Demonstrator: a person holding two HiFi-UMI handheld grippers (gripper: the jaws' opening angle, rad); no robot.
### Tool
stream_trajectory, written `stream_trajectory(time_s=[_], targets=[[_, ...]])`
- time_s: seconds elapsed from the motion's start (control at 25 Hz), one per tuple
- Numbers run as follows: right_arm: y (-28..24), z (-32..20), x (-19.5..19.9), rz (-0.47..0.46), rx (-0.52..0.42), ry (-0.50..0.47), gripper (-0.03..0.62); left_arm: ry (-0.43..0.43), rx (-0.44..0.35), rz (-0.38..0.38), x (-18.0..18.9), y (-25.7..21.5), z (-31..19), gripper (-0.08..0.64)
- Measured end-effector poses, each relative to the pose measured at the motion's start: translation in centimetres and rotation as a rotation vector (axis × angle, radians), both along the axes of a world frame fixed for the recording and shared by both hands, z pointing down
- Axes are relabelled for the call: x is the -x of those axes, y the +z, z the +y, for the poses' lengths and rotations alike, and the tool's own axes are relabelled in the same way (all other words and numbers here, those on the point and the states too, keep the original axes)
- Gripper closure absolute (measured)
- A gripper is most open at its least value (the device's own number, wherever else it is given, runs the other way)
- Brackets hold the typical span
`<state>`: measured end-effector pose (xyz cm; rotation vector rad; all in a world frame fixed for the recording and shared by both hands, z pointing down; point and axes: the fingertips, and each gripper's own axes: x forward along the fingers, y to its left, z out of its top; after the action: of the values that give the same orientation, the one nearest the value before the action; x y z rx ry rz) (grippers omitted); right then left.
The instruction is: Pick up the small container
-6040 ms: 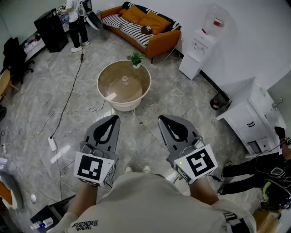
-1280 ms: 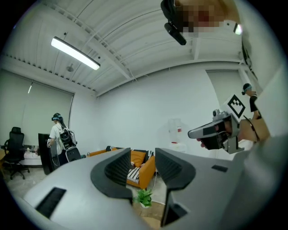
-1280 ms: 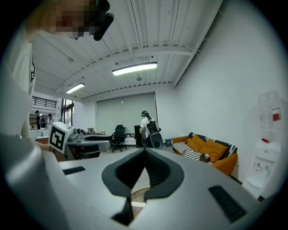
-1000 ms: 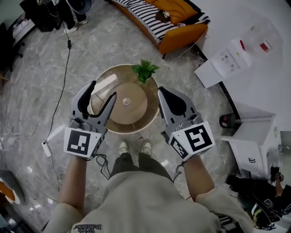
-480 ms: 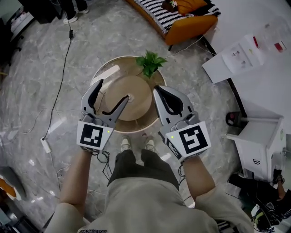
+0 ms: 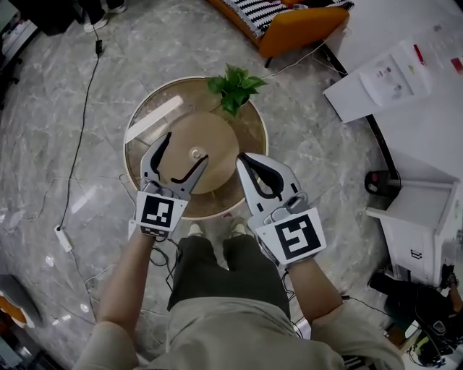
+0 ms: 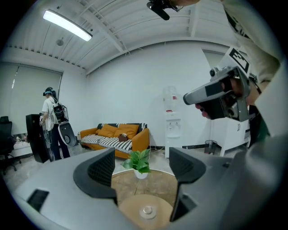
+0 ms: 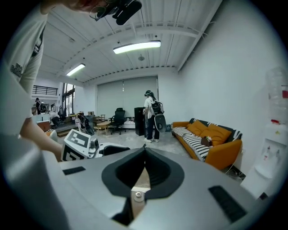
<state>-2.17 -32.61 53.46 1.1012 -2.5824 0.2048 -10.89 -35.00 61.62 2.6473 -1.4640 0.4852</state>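
Observation:
The small container [image 6: 195, 153] is a little silvery round piece at the middle of a tan disc [image 6: 217, 144] in the round glass table [image 6: 145, 115]. My left gripper [image 6: 184, 148] hovers over the table's near side, open; its jaws have just been opening and nothing is between them. In the left gripper view the left gripper [image 7: 143, 168] looks past its spread jaws, with the container [image 7: 147, 210] lying ahead and lower. My right gripper [image 6: 242, 157] is shut and empty, just right of the disc. In the right gripper view the right gripper [image 8: 145, 148] shows the jaw tips meeting.
A potted green plant [image 6: 235, 87] stands on the table's far side. An orange sofa [image 6: 304, 22], a water dispenser [image 6: 391, 79] and a white cabinet [image 6: 427, 224] lie beyond and to the right. A cable [image 6: 79, 144] runs over the floor at left. A person [image 7: 49, 121] stands far off.
Both grippers have come down toward the table and now sit lower in the head view. The left jaws have spread wider. The right jaws stay shut.

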Motion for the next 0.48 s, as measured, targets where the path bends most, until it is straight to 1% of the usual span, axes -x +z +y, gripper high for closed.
stream_trajectory(time_s=[0.12,0.28,0.48], targets=[[4.4,-0.1,0.0,0.000,0.023,-0.007,0.595,0.012,0.031,-0.012,-0.4,4.8,-0.7,0.206],[9.9,-0.6,-0.3,0.021,0.069,0.011,0.595,0.025,0.063,-0.050,-0.9,11.6,-1.4,0.206],[15.9,-1.0,-0.2,0.007,0.106,0.005,0.595,0.031,0.137,-0.079,-1.4,19.8,-2.2,0.206]])
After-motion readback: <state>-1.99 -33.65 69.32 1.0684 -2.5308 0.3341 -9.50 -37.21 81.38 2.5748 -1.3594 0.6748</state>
